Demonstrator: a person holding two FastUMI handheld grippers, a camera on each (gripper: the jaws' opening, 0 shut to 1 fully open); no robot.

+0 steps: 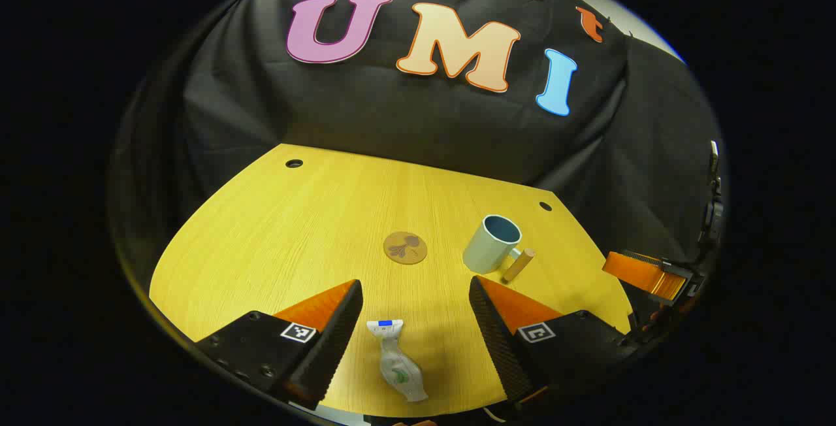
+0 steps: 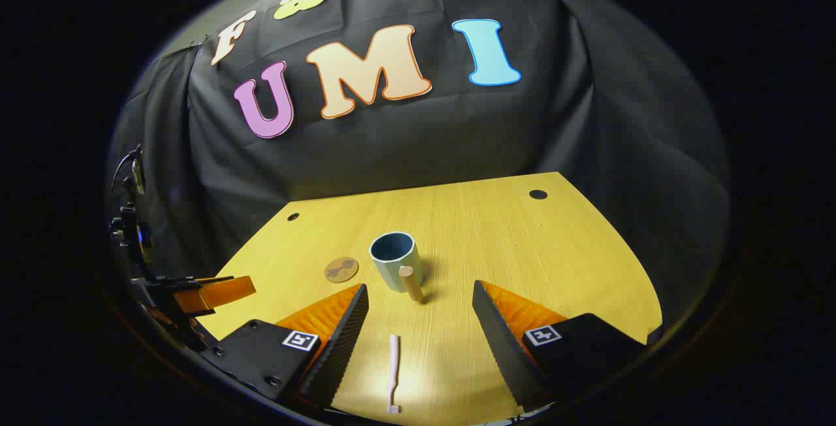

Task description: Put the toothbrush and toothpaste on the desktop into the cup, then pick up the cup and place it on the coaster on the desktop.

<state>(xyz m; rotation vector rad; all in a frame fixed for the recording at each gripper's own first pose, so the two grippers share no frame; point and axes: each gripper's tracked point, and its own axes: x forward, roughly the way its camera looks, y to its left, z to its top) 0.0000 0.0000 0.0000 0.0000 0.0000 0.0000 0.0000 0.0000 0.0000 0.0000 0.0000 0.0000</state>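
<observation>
Toothpaste point(image 1: 397, 362), a crumpled white tube w/ blue cap end, lies flat on the yellow wooden desktop point(image 1: 274, 230) between the spread fingers of the left gripper point(image 1: 415, 334); jaws wide apart, touching nothing, gripper held low over the near edge and angled down toward the tube. Toothbrush point(image 2: 393, 372), pale and slim, lies flat on the desktop, lengthwise between the fingers of the right gripper point(image 2: 420, 338); jaws likewise wide apart, no contact seen, gripper poised low and pointing forward along the brush. Cup point(image 2: 396, 259), pale blue-grey w/ darker inside, stands upright and open near mid-desktop; its wood-coloured handle point(image 2: 412, 283) sticks out toward the right gripper. Coaster point(image 1: 405, 247), a round brown disc w/ dark motif, lies flat just beside the cup, apart from it; in the right gripper view it sits to the cup's left. Far right in the left gripper view, the other gripper's fingers reach in over the desk edge; the holding hand cannot be made out.
</observation>
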